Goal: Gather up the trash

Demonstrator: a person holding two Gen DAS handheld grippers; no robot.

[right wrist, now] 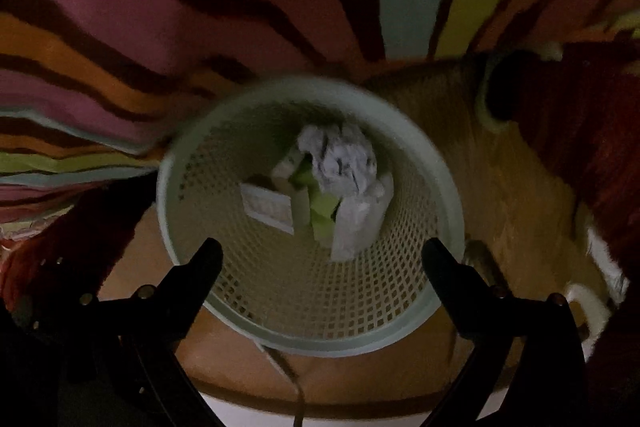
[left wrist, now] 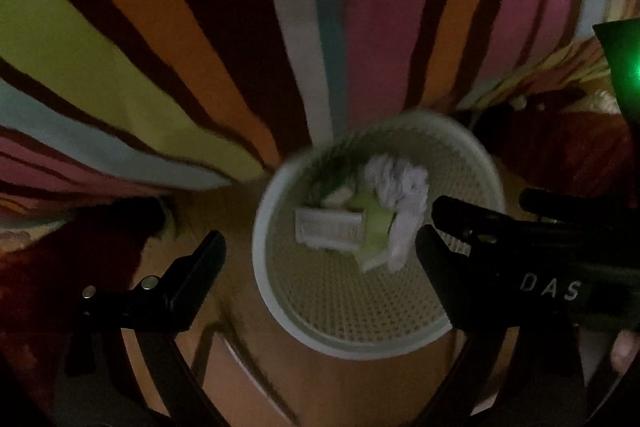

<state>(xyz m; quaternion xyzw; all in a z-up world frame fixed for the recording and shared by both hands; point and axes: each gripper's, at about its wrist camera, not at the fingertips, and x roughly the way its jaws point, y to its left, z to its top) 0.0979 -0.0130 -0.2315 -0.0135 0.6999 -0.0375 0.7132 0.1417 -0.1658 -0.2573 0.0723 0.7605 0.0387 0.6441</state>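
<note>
One pale mesh bin (right wrist: 308,341), crumpled white paper (right wrist: 340,163) inside

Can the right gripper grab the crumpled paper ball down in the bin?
Probably yes: the right gripper hangs open over the open-topped bin, and the crumpled paper ball lies on top of the other trash.

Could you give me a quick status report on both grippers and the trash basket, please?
Left gripper open, empty. Right gripper open, empty. Crumpled paper and scraps lie in basket. Nothing blocking.
</note>
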